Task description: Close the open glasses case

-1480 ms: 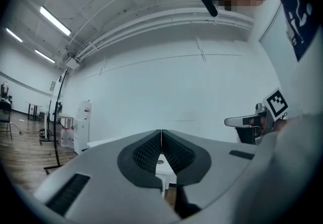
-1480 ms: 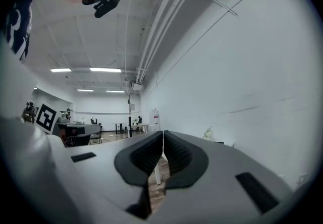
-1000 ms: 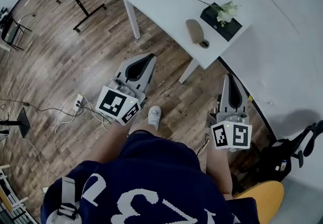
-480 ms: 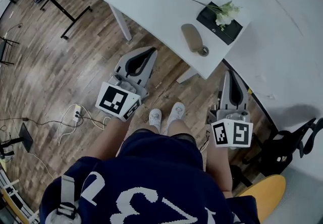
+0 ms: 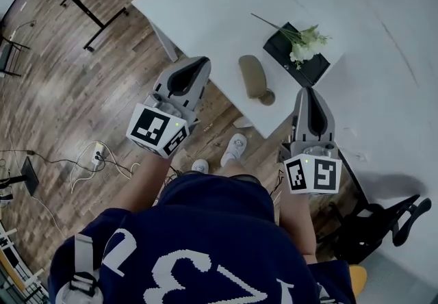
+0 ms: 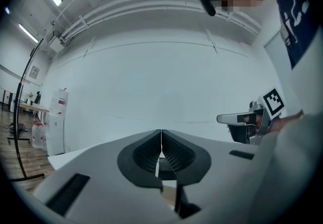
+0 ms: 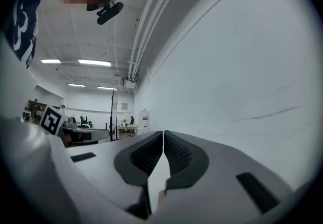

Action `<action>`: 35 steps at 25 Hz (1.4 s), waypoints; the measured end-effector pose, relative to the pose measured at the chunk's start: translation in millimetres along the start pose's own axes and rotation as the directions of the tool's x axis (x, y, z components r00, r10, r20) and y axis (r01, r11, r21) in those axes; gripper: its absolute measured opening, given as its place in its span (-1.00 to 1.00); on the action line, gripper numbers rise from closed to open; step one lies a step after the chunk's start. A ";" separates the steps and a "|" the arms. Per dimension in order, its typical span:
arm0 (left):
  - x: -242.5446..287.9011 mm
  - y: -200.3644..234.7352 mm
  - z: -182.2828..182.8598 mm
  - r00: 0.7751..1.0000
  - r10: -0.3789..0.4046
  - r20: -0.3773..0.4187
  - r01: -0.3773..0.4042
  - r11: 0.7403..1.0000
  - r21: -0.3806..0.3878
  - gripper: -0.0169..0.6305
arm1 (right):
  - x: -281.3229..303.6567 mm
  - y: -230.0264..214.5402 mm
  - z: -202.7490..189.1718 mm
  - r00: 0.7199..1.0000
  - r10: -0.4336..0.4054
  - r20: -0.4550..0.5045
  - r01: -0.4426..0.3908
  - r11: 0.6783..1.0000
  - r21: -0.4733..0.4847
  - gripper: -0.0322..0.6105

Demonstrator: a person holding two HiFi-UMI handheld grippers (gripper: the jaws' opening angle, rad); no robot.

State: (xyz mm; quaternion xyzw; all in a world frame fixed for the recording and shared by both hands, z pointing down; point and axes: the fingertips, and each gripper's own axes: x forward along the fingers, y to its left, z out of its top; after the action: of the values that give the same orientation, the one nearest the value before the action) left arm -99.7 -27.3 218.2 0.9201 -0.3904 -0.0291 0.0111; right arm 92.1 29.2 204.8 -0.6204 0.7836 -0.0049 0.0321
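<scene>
Tan and oval, the glasses case (image 5: pixel 252 75) lay near the front edge of the white table (image 5: pixel 205 1), with a small round dark piece (image 5: pixel 267 97) touching its near end. From above I could not tell whether its lid stood open. Behind it to the right, close but apart, sat a black tray (image 5: pixel 316 70) with white flowers (image 5: pixel 304 46) lying across it.

The left gripper (image 5: pixel 202 61) hung level at the table's front edge, left of the case, its jaws clenched together on nothing. The right gripper (image 5: pixel 306 92) hung level off the table's near corner, right of the case, its jaws likewise pressed together and empty. The case lay between the two, touched by neither.

Below, the person's white shoes (image 5: pixel 236 147) stood on the wood floor (image 5: pixel 82 90). Loose cables (image 5: pixel 102 159) trailed to the left, a black stand (image 5: pixel 89 11) stood farther off, and a black chair (image 5: pixel 383 224) stood at lower right.
</scene>
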 end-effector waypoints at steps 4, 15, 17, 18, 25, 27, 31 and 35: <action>43.7 5.1 -0.1 0.999 0.024 0.023 -0.023 0.999 -0.031 -0.91 | 37.8 -31.8 0.8 0.998 0.059 -0.006 -0.059 0.998 -0.003 -0.82; 116.2 4.5 -23.5 0.999 -0.001 -0.049 -0.001 0.999 -0.041 -0.91 | 85.9 -73.1 -16.6 0.995 0.087 -0.052 -0.085 0.996 0.033 -0.82; 124.9 9.6 -30.2 0.998 -0.025 -0.066 0.021 0.998 -0.058 -0.91 | 88.8 -76.4 -21.9 0.996 0.061 -0.065 -0.058 0.998 0.036 -0.82; 128.9 12.4 -33.8 0.997 -0.040 -0.072 0.035 0.997 -0.068 -0.91 | 90.2 -77.8 -25.1 0.996 0.045 -0.073 -0.042 0.998 0.039 -0.82; 148.7 30.2 -65.2 0.981 -0.140 -0.135 0.127 0.987 -0.100 -0.91 | 100.5 -76.6 -57.6 0.988 -0.038 -0.152 0.046 0.998 0.049 -0.82; 153.2 32.5 -78.2 0.974 -0.164 -0.159 0.148 0.983 -0.109 -0.91 | 101.8 -72.3 -80.6 0.982 -0.026 -0.188 0.038 0.998 0.058 -0.82; 157.5 31.8 -113.4 0.951 -0.216 -0.220 0.190 0.973 -0.134 -0.91 | 90.3 -63.2 -157.1 0.929 -0.009 -0.370 0.060 0.990 0.127 -0.81; 161.1 23.8 -151.9 0.914 -0.284 -0.290 0.248 0.956 -0.157 -0.91 | 72.9 -50.0 -223.6 0.854 0.011 -0.520 0.069 0.989 0.134 -0.71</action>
State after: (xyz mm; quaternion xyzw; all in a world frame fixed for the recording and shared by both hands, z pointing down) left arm 4.4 -160.0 363.6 0.9555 -0.2526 0.0912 0.1217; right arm 111.5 -60.4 427.1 -0.6038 0.7512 -0.2303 -0.1346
